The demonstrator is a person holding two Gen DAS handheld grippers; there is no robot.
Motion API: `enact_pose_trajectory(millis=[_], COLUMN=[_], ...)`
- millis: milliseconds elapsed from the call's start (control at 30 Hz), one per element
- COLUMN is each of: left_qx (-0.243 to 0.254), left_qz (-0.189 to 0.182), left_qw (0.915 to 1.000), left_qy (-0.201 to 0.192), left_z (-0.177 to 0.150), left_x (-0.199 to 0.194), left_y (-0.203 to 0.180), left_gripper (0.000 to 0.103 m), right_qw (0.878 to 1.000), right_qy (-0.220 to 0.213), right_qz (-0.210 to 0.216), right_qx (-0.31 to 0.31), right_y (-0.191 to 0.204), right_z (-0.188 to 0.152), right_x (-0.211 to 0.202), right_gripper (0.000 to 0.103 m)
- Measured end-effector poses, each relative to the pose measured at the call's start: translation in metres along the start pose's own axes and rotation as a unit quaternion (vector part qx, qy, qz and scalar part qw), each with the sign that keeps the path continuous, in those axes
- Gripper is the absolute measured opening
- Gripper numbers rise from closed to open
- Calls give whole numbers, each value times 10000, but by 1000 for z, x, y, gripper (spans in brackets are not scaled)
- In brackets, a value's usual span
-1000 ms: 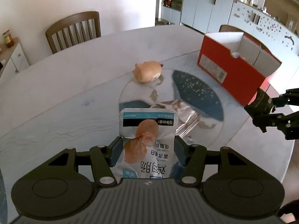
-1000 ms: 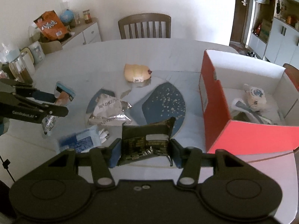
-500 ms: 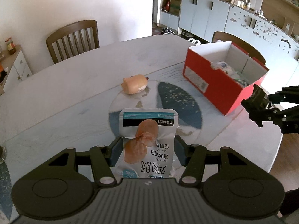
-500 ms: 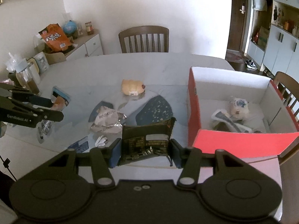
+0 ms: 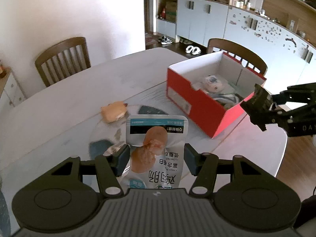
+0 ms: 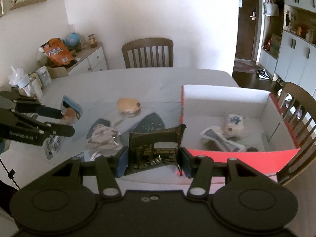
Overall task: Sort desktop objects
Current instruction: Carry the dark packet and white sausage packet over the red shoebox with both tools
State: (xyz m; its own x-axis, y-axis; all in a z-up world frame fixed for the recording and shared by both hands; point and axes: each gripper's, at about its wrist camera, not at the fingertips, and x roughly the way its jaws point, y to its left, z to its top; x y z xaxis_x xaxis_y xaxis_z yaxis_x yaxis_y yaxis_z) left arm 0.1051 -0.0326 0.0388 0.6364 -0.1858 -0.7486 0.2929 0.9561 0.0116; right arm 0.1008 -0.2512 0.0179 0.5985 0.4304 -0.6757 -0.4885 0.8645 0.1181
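Note:
My left gripper is shut on a white and teal snack pouch printed with a sausage, held above the table. My right gripper is shut on a dark green packet, just left of the red box. The same red box shows white inner walls and holds a small plush toy and a wrapper. In the left wrist view the right gripper hangs by the box's near corner. On the table lie a tan bun-shaped item and a crumpled silver wrapper.
A white oval table with dark blue patches. Wooden chairs stand at the far side and behind the box. A cabinet with snack bags and bottles stands at the left. Blue cupboards line the far wall.
Both grippers have risen and drawn back with their packets still held. The table looks farther below, and the inside of the red box has come into view for both cameras.

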Motion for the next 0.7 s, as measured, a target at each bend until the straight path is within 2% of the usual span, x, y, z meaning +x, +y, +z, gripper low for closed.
enact_pose_trajectory(millis=[367,700], left_qx=[207,236], left_qz=[-173,-333], left_qw=[9996,9991], left_qy=[-84,-59], left_z=[41,78], left_x=[25,53], left_y=[-46,-80], left_gripper=[58,58], right_qw=[9999,9999], right_qy=[-136,-94], right_qz=[-96,-85], right_qx=[-27,-85], right_y=[-48,-89], right_z=[13,22], right_x=[-9,-8], right_gripper=[54,53])
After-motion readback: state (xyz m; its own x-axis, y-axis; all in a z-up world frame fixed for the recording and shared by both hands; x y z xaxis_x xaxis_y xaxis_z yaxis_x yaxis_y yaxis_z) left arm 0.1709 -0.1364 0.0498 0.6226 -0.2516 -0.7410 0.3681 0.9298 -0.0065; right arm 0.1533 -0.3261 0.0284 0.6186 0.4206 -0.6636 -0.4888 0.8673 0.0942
